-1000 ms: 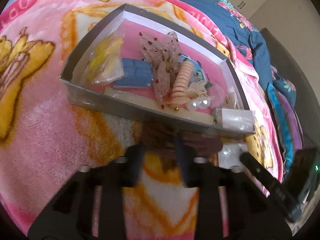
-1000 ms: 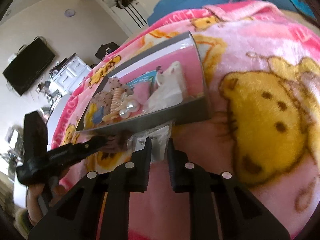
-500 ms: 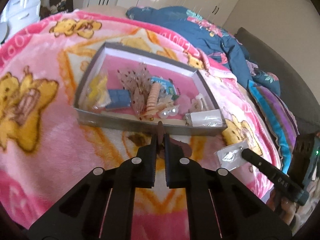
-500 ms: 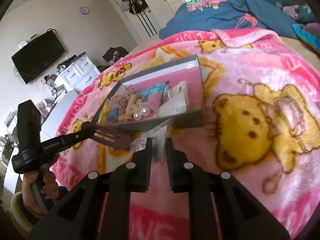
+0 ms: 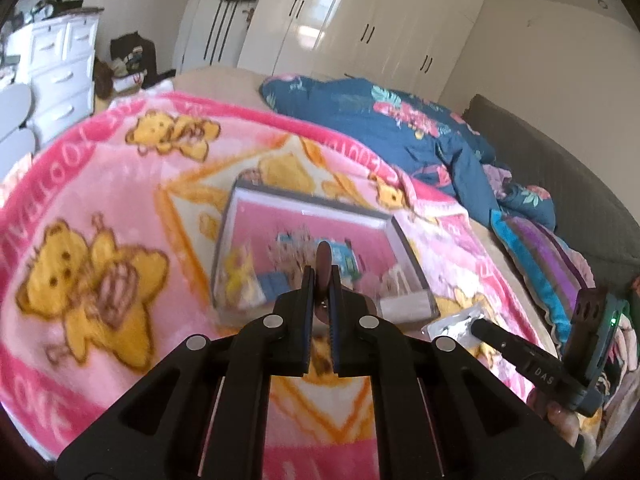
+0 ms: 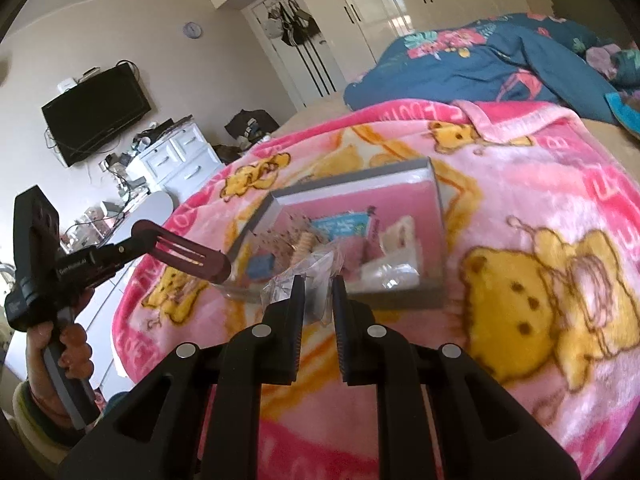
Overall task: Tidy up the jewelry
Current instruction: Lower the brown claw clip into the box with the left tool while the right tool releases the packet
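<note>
A grey shallow box (image 5: 304, 200) (image 6: 434, 288) with a pink lining lies on a pink bear-print blanket and holds several jewelry pieces and packets. My left gripper (image 5: 321, 276) is shut on a dark reddish-brown hair clip (image 5: 323, 258), held well above the blanket in front of the box; the clip shows flat and slotted in the right wrist view (image 6: 188, 258). My right gripper (image 6: 317, 282) is shut on a clear plastic packet (image 6: 316, 268), also lifted; the packet shows in the left wrist view (image 5: 454, 322).
The pink blanket (image 5: 100, 208) covers the bed. A blue floral duvet (image 5: 384, 128) and a striped pillow (image 5: 536, 256) lie at the far right. A white dresser (image 5: 60, 64) and wardrobes (image 5: 352, 28) stand beyond the bed.
Both grippers have risen and pulled back from the box, each carrying its item. The left gripper closed on the hair clip about a second ago.
</note>
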`<action>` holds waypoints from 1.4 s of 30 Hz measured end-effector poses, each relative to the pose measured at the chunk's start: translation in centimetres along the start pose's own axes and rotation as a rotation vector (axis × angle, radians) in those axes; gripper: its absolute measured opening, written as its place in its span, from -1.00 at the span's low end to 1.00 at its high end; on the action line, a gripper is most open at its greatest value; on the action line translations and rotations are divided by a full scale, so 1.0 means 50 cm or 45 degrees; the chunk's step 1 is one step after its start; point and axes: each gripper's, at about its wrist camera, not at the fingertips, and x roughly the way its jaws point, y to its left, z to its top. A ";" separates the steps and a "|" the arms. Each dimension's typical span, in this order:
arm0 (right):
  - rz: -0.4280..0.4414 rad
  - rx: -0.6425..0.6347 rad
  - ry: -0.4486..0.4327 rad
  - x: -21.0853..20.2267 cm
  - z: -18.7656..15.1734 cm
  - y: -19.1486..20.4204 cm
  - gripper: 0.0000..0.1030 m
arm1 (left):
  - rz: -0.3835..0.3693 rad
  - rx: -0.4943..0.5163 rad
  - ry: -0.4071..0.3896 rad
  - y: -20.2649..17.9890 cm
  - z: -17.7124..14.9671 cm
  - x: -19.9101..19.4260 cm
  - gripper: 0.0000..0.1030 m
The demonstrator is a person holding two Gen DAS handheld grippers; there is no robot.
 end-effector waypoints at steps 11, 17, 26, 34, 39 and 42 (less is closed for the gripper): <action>0.033 -0.074 -0.081 0.022 0.081 0.050 -0.74 | 0.014 0.002 -0.054 0.008 0.067 0.015 -0.98; 0.009 -0.073 -0.105 0.048 0.122 0.041 -0.74 | 0.010 -0.027 -0.046 0.019 0.084 0.055 -0.98; -0.062 -0.071 -0.088 0.098 0.146 0.015 -0.74 | -0.026 -0.065 -0.017 0.032 0.085 0.121 -0.98; -0.103 -0.035 -0.050 0.130 0.132 -0.016 -0.74 | -0.032 -0.104 0.041 0.047 0.062 0.181 -0.98; -0.127 -0.026 -0.027 0.147 0.127 -0.030 -0.74 | -0.021 -0.123 0.077 0.060 0.045 0.207 -0.98; -0.140 -0.019 -0.022 0.156 0.126 -0.038 -0.74 | -0.013 -0.123 0.086 0.066 0.043 0.216 -0.98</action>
